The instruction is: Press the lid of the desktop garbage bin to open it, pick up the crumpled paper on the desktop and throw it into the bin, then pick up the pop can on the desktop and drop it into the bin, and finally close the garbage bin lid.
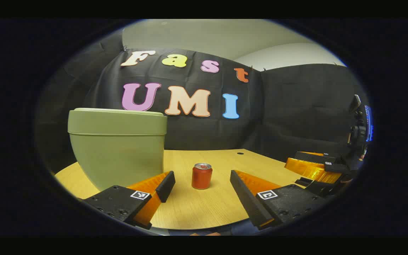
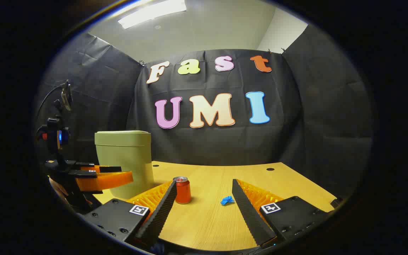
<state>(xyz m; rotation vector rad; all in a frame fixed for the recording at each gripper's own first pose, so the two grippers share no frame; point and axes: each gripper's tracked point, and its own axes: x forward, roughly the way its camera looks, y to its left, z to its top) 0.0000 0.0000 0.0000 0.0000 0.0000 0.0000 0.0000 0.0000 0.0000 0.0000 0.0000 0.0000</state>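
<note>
**Waiting beside the closed bin**

Left gripper view: the left gripper (image 1: 202,181) stood wide, holding nothing, with the pop can (image 1: 201,176) upright on the table (image 1: 197,209) between its fingers' lines, just right of the garbage bin (image 1: 117,145), lid down. The right gripper (image 1: 313,170) showed well right of the bin.

Right gripper view: the right gripper was spread wide and empty; the can stood near the bin's right, the crumpled paper (image 2: 227,200) farther right.

Cloth-walled recording booth (image 2: 313,117), wooden desktop (image 2: 211,216)
</note>
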